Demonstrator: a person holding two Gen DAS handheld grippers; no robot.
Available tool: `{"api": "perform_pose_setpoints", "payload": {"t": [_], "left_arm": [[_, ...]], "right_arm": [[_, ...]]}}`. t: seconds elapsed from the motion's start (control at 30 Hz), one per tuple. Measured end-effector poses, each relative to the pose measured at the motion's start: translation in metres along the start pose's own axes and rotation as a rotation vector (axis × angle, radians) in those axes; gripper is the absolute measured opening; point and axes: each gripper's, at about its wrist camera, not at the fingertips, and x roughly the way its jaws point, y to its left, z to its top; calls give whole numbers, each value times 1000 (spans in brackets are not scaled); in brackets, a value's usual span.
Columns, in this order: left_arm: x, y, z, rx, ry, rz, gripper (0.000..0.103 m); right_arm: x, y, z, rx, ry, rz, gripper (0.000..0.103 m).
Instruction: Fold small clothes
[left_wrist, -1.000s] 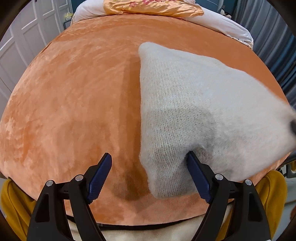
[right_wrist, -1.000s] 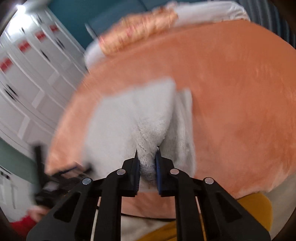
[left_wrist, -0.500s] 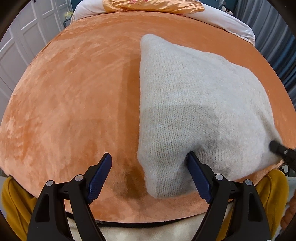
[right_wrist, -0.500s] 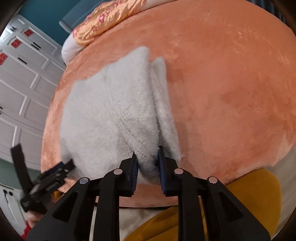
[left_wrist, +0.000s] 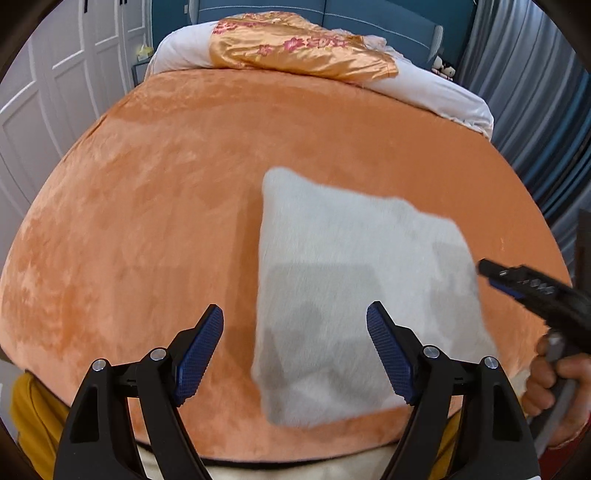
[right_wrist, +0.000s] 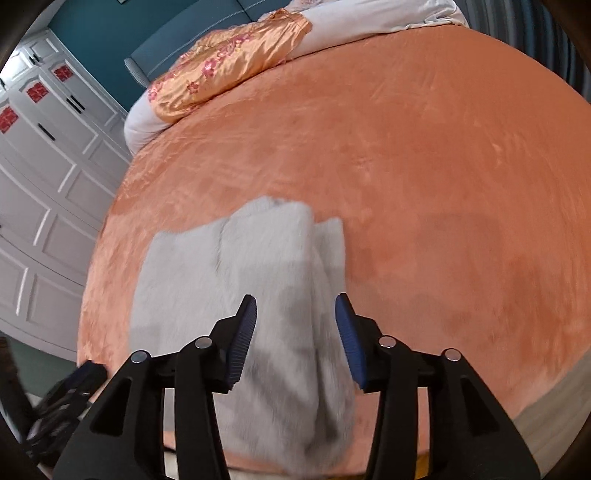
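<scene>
Nearest in the left wrist view, the left gripper (left_wrist: 295, 332) spread wide, blue pads (left_wrist: 201, 350) well apart, nothing between them, poised above the near edge of the orange blanket (left_wrist: 147, 229). Just beyond, toward 1 o'clock, the folded grey knit garment (left_wrist: 354, 295) lying flat on the blanket, slightly blurred, its near left corner between the pads in the picture. At 3 o'clock, the right gripper (left_wrist: 496, 276) seen side-on, tip just beside the garment's right edge, a hand (left_wrist: 554, 376) on its handle at 4 o'clock. In the right wrist view, the right gripper (right_wrist: 293, 328) parted to a middling gap, holding nothing, above the garment (right_wrist: 229, 280), thick fold running from 6 toward 12 o'clock. Farther off at 12 o'clock, a white pillow (left_wrist: 436, 92) under an orange floral satin cloth (left_wrist: 295, 48). White panelled wardrobe doors (right_wrist: 40, 184) at 9 o'clock, grey curtain (left_wrist: 535, 110) at 2 o'clock.
</scene>
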Motion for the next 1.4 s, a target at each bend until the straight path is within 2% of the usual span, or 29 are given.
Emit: {"api": "perform_pose_setpoints", "payload": {"t": [0.13, 0.17, 0.2, 0.27, 0.33, 0.4, 0.47, 0.57, 0.6, 0.8, 0.9, 0.97, 1.07, 1.4], "left_arm": [[15, -6, 11, 1, 16, 21, 76], [18, -7, 11, 2, 23, 22, 76], [20, -9, 10, 6, 32, 22, 76], [23, -13, 8, 18, 39, 28, 76], [26, -14, 3, 32, 49, 39, 76], [34, -13, -1, 33, 71, 45, 76], [41, -12, -3, 27, 93, 49, 76], [52, -15, -7, 41, 123, 67, 76], [55, -16, -9, 46, 130, 70, 76], [61, -17, -14, 60, 131, 98, 76], [62, -16, -13, 50, 134, 95, 76], [62, -15, -13, 52, 133, 96, 76], [62, -17, -15, 55, 128, 102, 76], [60, -19, -18, 65, 120, 121, 76]], "right_arm": [[33, 10, 12, -48, 79, -14, 43], [36, 17, 14, -89, 87, -29, 24], [31, 22, 17, -117, 70, -25, 11], [0, 32, 25, -152, -42, 62, 9], [-31, 34, 32, -150, -144, 128, 9], [-32, 27, 35, -129, -163, 127, 9], [0, 11, 35, -105, -80, 55, 9], [63, -9, 18, -96, 97, -69, 10], [65, -9, 13, -102, 84, -68, 10], [7, 6, 5, -76, -10, -22, 14], [-19, 4, -20, -44, -12, 64, 18], [-22, 2, -38, -27, 11, 77, 26], [-16, 1, -59, -21, 40, 50, 30], [-13, -5, -65, 21, 59, 45, 34]]}}
